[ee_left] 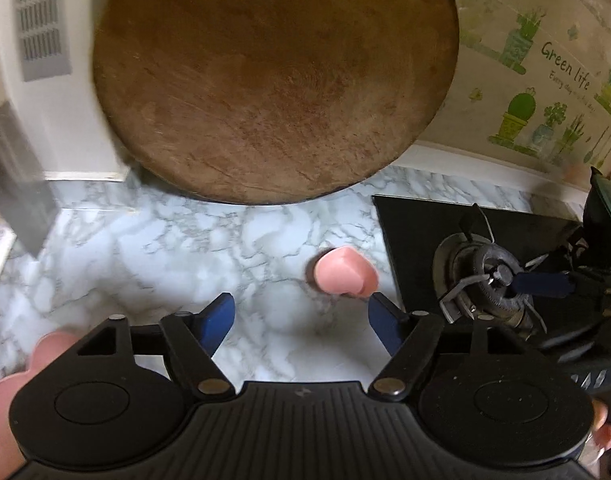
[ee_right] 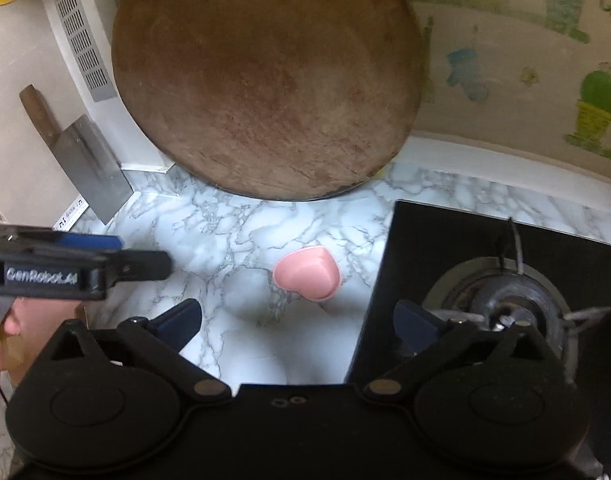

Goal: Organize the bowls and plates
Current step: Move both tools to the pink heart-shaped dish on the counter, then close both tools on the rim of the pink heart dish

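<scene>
Flanking pink bowl point(ee_right: 307, 274): stove point(ee_right: 485, 280), leaning chopping board point(ee_right: 265, 80).

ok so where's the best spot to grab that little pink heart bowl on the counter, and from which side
Probably the raised rim of the pink heart bowl, one finger inside and one outside. It sits open side up on the marble counter, apart from the stove, so coming down from above on its left, counter-side wall looks easiest. Both the left gripper and right gripper are open and hold nothing.
</scene>
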